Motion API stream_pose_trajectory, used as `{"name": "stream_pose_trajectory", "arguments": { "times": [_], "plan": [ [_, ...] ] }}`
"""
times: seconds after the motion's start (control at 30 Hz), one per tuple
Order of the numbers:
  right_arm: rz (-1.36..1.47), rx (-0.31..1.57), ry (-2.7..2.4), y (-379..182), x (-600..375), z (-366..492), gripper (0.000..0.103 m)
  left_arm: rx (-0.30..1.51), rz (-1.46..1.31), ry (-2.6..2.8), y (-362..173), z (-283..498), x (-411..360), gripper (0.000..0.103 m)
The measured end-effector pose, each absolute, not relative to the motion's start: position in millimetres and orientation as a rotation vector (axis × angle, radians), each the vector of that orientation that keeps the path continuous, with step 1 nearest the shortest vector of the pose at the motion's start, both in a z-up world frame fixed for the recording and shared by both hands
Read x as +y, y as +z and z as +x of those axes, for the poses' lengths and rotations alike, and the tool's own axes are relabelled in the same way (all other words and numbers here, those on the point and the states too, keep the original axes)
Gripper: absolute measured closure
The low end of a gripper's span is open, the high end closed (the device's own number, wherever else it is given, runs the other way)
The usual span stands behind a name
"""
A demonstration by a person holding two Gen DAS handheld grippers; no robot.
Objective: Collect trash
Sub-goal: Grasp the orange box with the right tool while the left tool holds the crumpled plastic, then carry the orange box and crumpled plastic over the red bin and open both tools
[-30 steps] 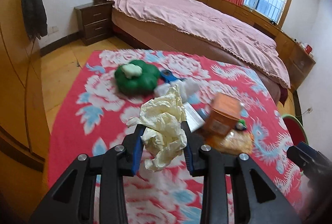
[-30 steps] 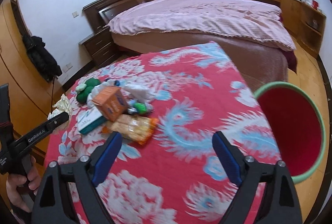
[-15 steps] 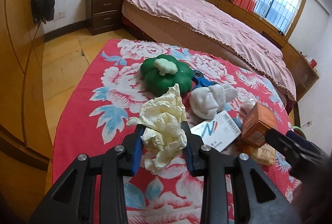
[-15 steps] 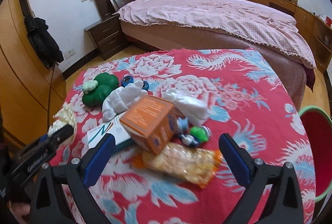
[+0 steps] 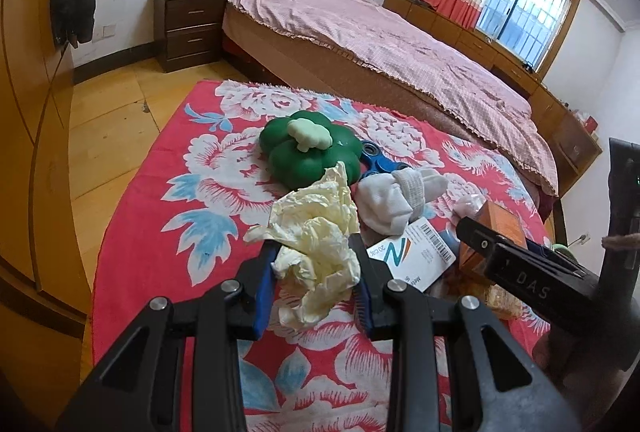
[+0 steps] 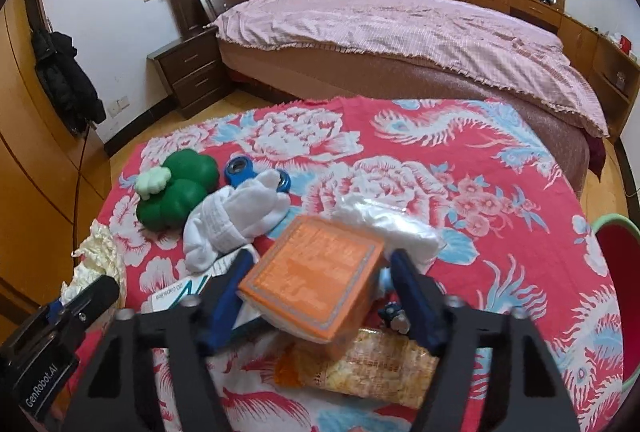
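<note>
Two tongs over floral-clothed desk (image 6: pixel 500 191). Left tongs (image 5: pixel 316 268) pinched crumpled cream paper wad (image 5: pixel 316 232), lower centre of frame. Right tongs (image 6: pixel 320 280) were closing around orange box (image 6: pixel 316 276), centre; pads not yet pressing.

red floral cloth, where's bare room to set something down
Free: the red floral cloth on the bed side, between the clear plastic bag and the red bin; also the corner beyond the green toy. Crowded: from the toy through the white sock to the orange box.
</note>
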State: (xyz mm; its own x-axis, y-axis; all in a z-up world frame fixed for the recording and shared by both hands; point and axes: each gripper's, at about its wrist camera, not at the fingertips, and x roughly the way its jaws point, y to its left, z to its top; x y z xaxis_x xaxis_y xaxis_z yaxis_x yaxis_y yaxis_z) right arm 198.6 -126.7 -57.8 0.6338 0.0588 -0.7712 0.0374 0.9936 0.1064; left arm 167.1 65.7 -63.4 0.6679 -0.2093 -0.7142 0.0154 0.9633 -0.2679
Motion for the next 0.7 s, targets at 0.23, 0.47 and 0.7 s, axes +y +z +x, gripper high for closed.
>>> {"name": "stream_pose_trajectory", "arguments": {
  "times": [0.23,0.47,0.7],
  "plan": [
    [0.139,0.861,0.024,-50.7,-135.4,183.2,0.037,0.836,-0.234,-0.109,-60.2,164.0,60.0,0.069],
    [0.162,0.809,0.028,-26.5,-156.2,146.4,0.037,0.816,-0.21,-0.114,-45.6,149.1,45.2,0.069],
    [0.181,0.776,0.023,-6.9,-176.2,110.2,0.037,0.787,-0.174,-0.13,-27.1,130.0,26.9,0.069]
  ]
}}
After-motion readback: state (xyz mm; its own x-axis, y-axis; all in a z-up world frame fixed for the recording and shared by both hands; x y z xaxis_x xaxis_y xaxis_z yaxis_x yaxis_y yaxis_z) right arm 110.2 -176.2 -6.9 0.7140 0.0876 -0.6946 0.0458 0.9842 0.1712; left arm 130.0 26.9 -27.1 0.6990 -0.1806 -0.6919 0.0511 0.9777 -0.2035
